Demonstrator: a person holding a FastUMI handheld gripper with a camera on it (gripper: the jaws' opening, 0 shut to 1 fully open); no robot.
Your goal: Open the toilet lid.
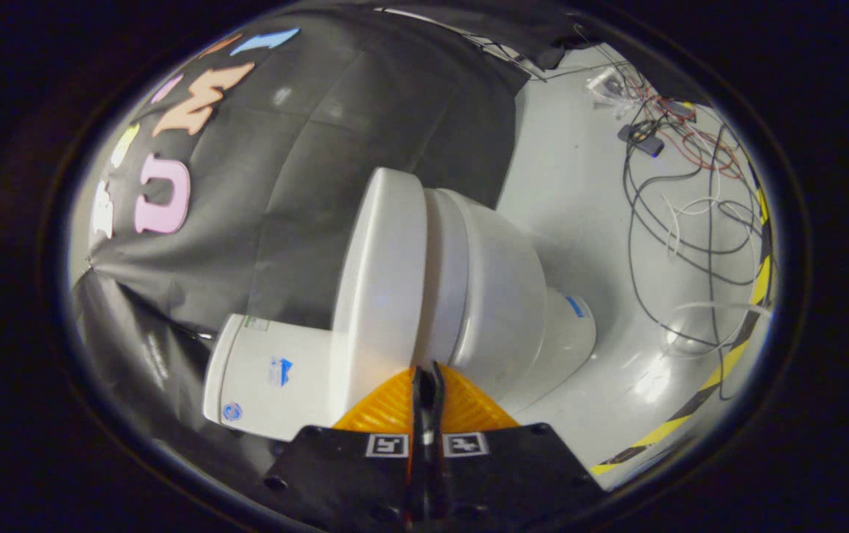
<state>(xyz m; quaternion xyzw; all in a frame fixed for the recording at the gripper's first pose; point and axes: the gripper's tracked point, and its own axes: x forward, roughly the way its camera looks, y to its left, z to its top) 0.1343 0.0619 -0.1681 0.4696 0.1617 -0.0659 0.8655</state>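
Note:
The view is rolled sideways. A white toilet stands on the grey floor, its tank [269, 374] against the black cloth wall. The white lid [383, 274] lies down flat on the seat [443, 281], which rests on the bowl [505, 296]. My gripper [426, 370] shows its two orange fingers [387, 407] pressed together, with nothing between them. Their tips sit right at the near edge of the toilet, at the seam where the lid meets the seat. I cannot tell whether they touch it.
Loose black, white and red cables [690, 185] and small electronic parts lie on the grey floor [579, 192] beyond the bowl. A yellow-and-black tape line [720, 370] runs along the floor's edge. The black cloth wall [306, 170] hangs behind the tank.

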